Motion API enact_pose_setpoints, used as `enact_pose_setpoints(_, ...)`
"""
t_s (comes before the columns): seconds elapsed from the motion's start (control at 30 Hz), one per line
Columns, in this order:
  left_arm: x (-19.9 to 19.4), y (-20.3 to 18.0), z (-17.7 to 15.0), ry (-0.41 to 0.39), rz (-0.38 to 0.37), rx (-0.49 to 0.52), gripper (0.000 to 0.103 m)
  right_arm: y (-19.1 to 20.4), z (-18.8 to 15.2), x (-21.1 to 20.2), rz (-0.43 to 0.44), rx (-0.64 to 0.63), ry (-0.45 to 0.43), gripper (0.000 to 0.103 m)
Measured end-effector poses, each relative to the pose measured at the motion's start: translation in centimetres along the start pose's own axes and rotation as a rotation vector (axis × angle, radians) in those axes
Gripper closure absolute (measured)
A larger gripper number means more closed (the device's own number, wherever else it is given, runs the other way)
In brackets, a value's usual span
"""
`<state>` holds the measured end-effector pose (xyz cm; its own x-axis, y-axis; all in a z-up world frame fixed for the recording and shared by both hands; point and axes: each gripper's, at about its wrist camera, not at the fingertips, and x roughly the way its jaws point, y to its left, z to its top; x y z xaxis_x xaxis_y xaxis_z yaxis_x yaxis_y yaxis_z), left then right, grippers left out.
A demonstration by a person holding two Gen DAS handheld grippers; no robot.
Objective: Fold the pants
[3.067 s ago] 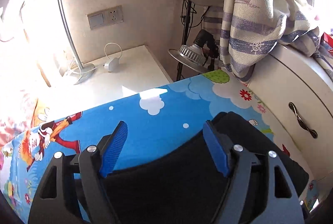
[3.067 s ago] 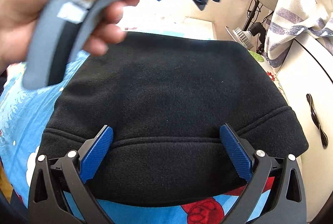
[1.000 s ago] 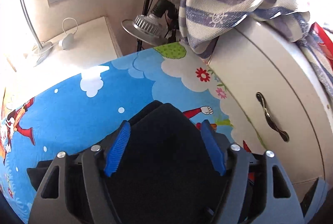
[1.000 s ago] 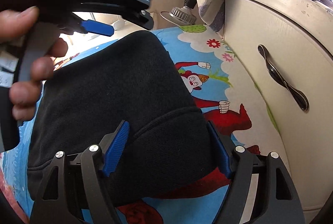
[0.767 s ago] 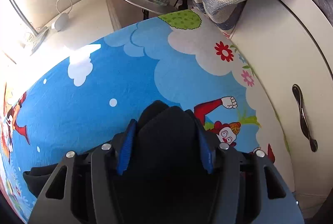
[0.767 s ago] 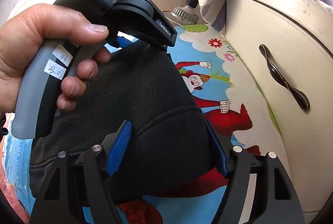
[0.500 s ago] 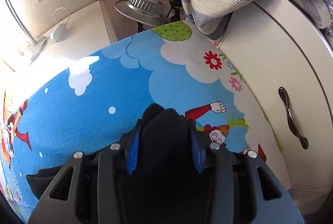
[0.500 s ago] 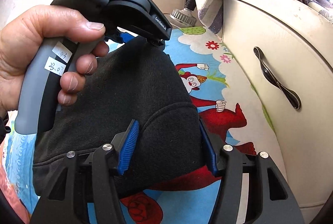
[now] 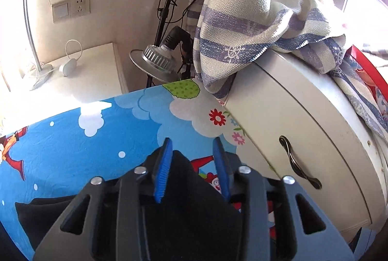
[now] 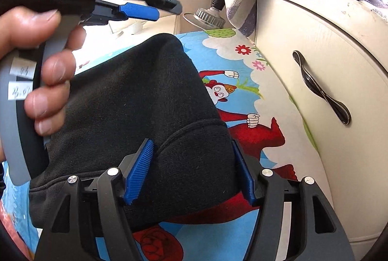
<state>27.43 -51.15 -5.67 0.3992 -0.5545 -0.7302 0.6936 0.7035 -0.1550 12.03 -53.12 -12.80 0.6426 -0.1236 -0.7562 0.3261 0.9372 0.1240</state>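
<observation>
Black pants (image 10: 135,101) lying bunched on cartoon bed sheet (image 9: 72,139), beside white drawer unit (image 10: 315,55).

Right gripper (image 10: 191,170): fingers narrowed, pinching hem edge.

Left gripper (image 9: 192,166): fingers narrow, gripping peak of black fabric.

Judging: pants already folded into compact stack; both ends being pinched, likely lifting for another fold or repositioning. Final fold and flattening probably remaining.

Our left gripper (image 9: 192,159) has its blue pads drawn close together, pinching a ridge of dark cloth between them. Our right gripper (image 10: 191,164) sits with its pads pressed against both sides of a thick bunch of the same cloth. Our left hand (image 10: 36,72) wraps the left gripper's grey handle, fingers curled round it.
</observation>
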Motion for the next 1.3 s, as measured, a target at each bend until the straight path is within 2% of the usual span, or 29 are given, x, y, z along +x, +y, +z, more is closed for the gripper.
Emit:
enact_pose_setpoints(0.07,0.3,0.1,-1.0,0.025,-0.018,0.014,0.093,0.0,0.0,0.0,0.002,0.001,-0.001,0.044)
enact_pose_setpoints(0.13,1.5,0.6,-1.7,0.064,-0.008,0.012,0.094,-0.1,-0.1,0.0,0.002,-0.002,-0.001,0.044)
enact_pose_setpoints(0.2,3.6,1.4,-2.2,0.14,0.013,0.011,0.094,0.0,-0.1,-0.1,0.001,-0.005,-0.002,0.044)
enact_pose_setpoints(0.23,4.4,2.1,-2.4,0.16,0.009,-0.01,0.097,0.0,-0.1,-0.1,0.0,-0.006,-0.001,0.044)
enact_pose_setpoints(0.33,5.6,3.2,-2.5,0.194,-0.045,-0.072,0.098,-0.1,0.0,0.0,0.002,-0.002,0.001,0.044)
enact_pose_setpoints(0.4,5.7,3.3,-2.5,0.201,-0.053,-0.072,0.099,-0.1,0.1,0.0,0.0,-0.003,0.002,0.044)
enact_pose_setpoints(0.6,5.9,3.3,-2.8,0.205,-0.073,-0.059,0.099,0.1,1.1,-1.2,-0.006,0.001,-0.013,0.044)
enact_pose_setpoints(0.67,6.0,3.3,-2.8,0.209,-0.079,-0.055,0.099,0.6,1.5,-2.5,-0.019,-0.006,-0.059,0.044)
enact_pose_setpoints(0.8,6.1,3.5,-2.8,0.207,-0.096,-0.06,0.099,2.1,2.4,-4.1,0.023,-0.046,-0.137,0.044)
enact_pose_setpoints(0.87,6.1,3.6,-2.9,0.205,-0.104,-0.061,0.099,2.7,2.5,-2.9,0.033,-0.071,-0.103,0.043)
enact_pose_setpoints(0.97,6.1,3.6,-3.0,0.209,-0.11,-0.053,0.099,3.5,1.7,-0.3,-0.07,-0.136,-0.014,0.041)
enact_pose_setpoints(1.07,5.8,3.3,-3.0,0.199,-0.096,-0.031,0.099,4.1,1.1,-0.2,-0.116,-0.186,-0.019,0.041)
enact_pose_setpoints(1.17,3.5,3.4,-2.7,0.094,-0.104,-0.07,0.099,3.9,0.7,-0.3,-0.125,-0.182,-0.018,0.041)
enact_pose_setpoints(1.23,2.0,3.7,-2.5,0.034,-0.073,-0.082,0.098,4.0,0.5,-0.3,-0.137,-0.188,-0.024,0.041)
enact_pose_setpoints(1.3,2.0,4.3,-2.8,0.06,-0.022,-0.083,0.098,4.2,0.4,-0.3,-0.147,-0.19,-0.023,0.04)
